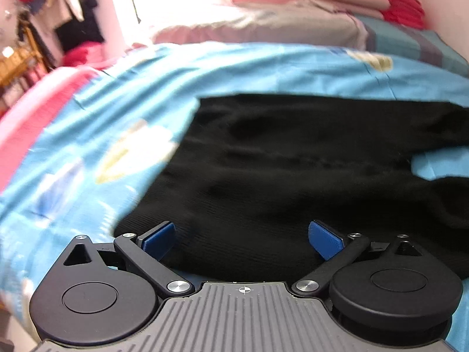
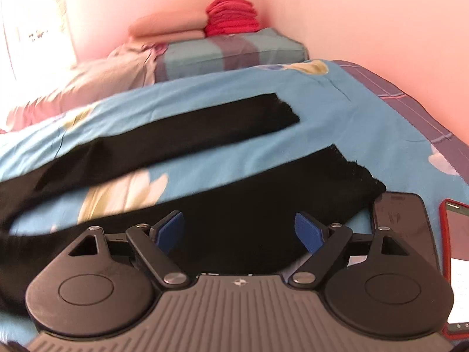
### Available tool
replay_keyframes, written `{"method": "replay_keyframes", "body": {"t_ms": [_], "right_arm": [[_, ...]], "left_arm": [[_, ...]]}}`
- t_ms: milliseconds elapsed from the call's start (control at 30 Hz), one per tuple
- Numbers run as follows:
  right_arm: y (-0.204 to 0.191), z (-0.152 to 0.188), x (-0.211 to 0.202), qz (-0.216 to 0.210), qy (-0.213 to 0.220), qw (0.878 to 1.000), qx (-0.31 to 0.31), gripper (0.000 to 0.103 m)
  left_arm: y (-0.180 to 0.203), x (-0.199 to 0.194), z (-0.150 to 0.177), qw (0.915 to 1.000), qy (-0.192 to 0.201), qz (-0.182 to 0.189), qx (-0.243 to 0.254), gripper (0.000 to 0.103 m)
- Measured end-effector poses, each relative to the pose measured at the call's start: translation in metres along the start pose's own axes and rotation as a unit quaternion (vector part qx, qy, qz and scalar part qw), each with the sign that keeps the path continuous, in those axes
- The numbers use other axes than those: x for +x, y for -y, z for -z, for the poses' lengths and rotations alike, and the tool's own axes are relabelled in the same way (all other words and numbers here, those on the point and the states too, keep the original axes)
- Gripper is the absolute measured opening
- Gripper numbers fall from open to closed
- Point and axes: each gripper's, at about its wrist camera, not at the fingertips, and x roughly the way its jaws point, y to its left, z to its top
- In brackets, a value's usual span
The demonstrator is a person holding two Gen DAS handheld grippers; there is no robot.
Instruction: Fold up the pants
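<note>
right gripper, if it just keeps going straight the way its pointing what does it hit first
Most likely the near leg of the black pants, spread just ahead of the open right gripper, with the blue bedspread beneath it; depth is hard to judge.

Both wrist views close, angled down — sharing black pants (image 1: 278, 170) (opposite ends), blue bedspread (image 2: 337, 111)

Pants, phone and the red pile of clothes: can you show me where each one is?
pants (image 2: 181, 135): right wrist view, middle of the far leg.
phone (image 2: 401, 220): right wrist view, dark screen.
red pile of clothes (image 2: 231, 16): right wrist view, middle of the folded stack.
</note>
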Motion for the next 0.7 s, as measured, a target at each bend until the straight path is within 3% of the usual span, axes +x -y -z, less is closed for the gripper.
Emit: {"method": "replay_keyframes", "body": {"t_ms": [100, 200, 300, 367, 500, 600, 700], "right_arm": [[0.006, 0.002, 0.026, 0.014, -0.03, 0.999, 0.0, 0.083], [0.005, 0.012, 0.022, 0.051, -0.031, 0.998, -0.033, 0.083], [0.01, 0.015, 0.01, 0.091, -0.044, 0.995, -0.019, 0.087], [0.013, 0.017, 0.002, 0.094, -0.044, 0.995, -0.006, 0.088], [-0.012, 0.021, -0.018, 0.04, -0.021, 0.999, -0.002, 0.084], [-0.057, 0.022, -0.032, -0.023, -0.003, 0.998, -0.05, 0.084], [-0.117, 0.031, -0.047, -0.109, 0.006, 0.988, -0.111, 0.084]], "left_arm": [[-0.006, 0.004, -0.002, 0.9992, 0.009, -0.04, 0.004, 0.103], [-0.016, 0.033, 0.002, 0.9972, -0.036, -0.065, 0.003, 0.103], [-0.036, 0.041, 0.008, 0.9979, -0.04, -0.034, -0.037, 0.103], [-0.046, 0.042, 0.009, 0.9969, -0.05, -0.022, -0.057, 0.103], [-0.046, 0.033, 0.006, 0.9965, -0.049, -0.035, -0.059, 0.103], [-0.04, 0.023, 0.003, 0.9964, -0.034, -0.051, -0.058, 0.103], [-0.027, 0.008, -0.002, 0.9976, -0.014, -0.047, -0.048, 0.103]]}}
